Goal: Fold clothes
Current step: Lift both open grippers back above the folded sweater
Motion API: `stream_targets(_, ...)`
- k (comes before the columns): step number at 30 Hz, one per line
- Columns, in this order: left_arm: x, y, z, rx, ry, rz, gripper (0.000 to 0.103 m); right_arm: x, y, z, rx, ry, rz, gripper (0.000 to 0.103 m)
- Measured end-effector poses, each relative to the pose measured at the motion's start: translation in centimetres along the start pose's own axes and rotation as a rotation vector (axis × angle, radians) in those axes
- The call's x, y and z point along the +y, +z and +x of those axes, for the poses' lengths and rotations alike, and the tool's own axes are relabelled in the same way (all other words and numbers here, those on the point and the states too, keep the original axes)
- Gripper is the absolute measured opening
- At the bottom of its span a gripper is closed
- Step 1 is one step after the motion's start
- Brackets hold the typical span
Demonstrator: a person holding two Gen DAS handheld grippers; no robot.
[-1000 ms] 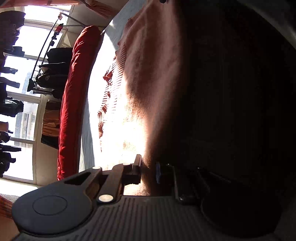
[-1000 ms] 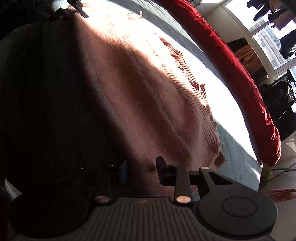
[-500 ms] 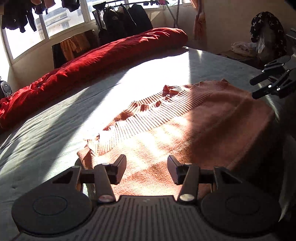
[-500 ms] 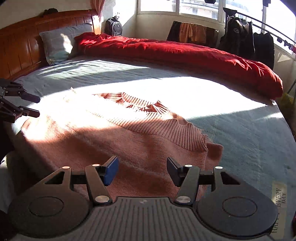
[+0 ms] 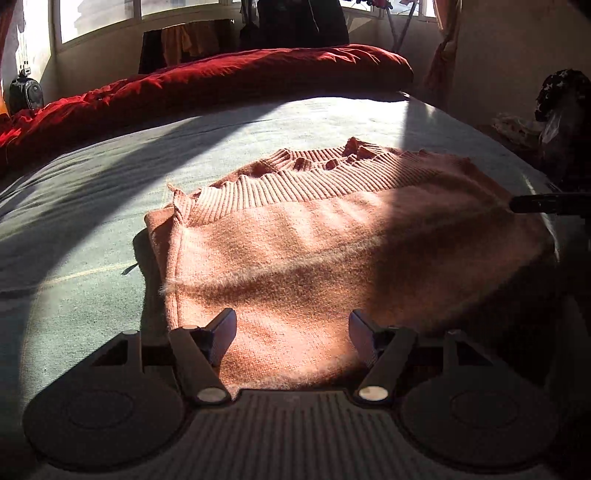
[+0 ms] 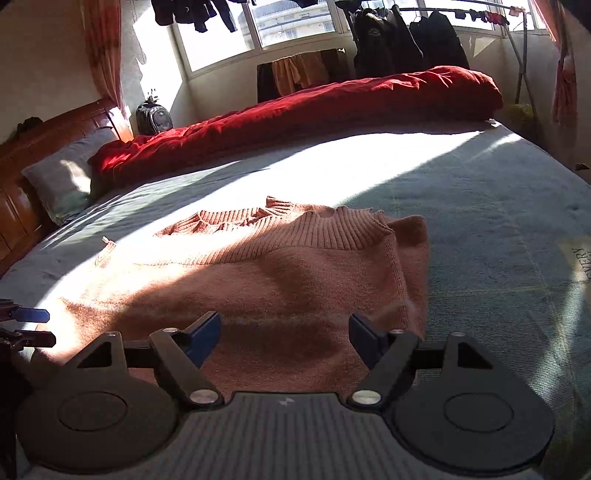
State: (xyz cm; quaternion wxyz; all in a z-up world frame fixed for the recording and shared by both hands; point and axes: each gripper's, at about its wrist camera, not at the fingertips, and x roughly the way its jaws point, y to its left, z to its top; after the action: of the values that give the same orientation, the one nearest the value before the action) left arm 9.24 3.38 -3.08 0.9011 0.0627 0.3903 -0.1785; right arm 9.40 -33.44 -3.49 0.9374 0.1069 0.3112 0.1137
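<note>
Both the left gripper (image 5: pixel 291 334) and right gripper (image 6: pixel 284 334) are opening, empty; the soft, limp sweater (image 5: pixel 332 251) likely wants pinching at its folded edge.

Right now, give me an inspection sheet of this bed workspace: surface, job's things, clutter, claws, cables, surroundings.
Surface: grey-green bed sheet, half in sun, half in shadow.
Job's things: salmon knit sweater lying folded on the sheet, ribbed hem on the far side.
Clutter: red duvet bunched along the far edge; grey pillow at the wooden headboard.
Claws: left claw and right claw both opening, above the sweater's near edge, nothing pinched between the jaws.
Cables: nothing seen.
Surroundings: windows, dark clothes on a drying rack, curtains, a dark bag in the corner.
</note>
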Motion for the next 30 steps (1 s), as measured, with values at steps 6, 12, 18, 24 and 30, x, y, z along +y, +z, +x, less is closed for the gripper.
stream_targets(6, -0.5, -2.8, 1.0, 0.038, 0.004, -0.056, 0.071, 0.5, -1.5, 1.2, 0.057, -0.03, 0.025, 0.083)
stream_targets(12, -0.6, -1.5, -1.3, -0.052, -0.057, -0.11, 0.074, 1.2, -2.0, 0.5, 0.05, -0.021, 0.03, 0.087)
stream_targets(18, -2.4, -2.3, 1.6, 0.008, -0.075, -0.086, 0.075, 2.2, -3.2, 1.1, 0.089, -0.015, -0.003, 0.099)
stream_targets(24, -1.8, -2.0, -0.4, -0.074, -0.024, -0.128, 0.078, 2.1, -4.1, 0.2, 0.061, -0.018, -0.004, 0.101)
stream_targets(30, 0.3, -1.3, 0.2, -0.088, 0.066, -0.214, 0.083, -0.2, -3.0, 0.1, 0.017, -0.069, 0.076, 0.103)
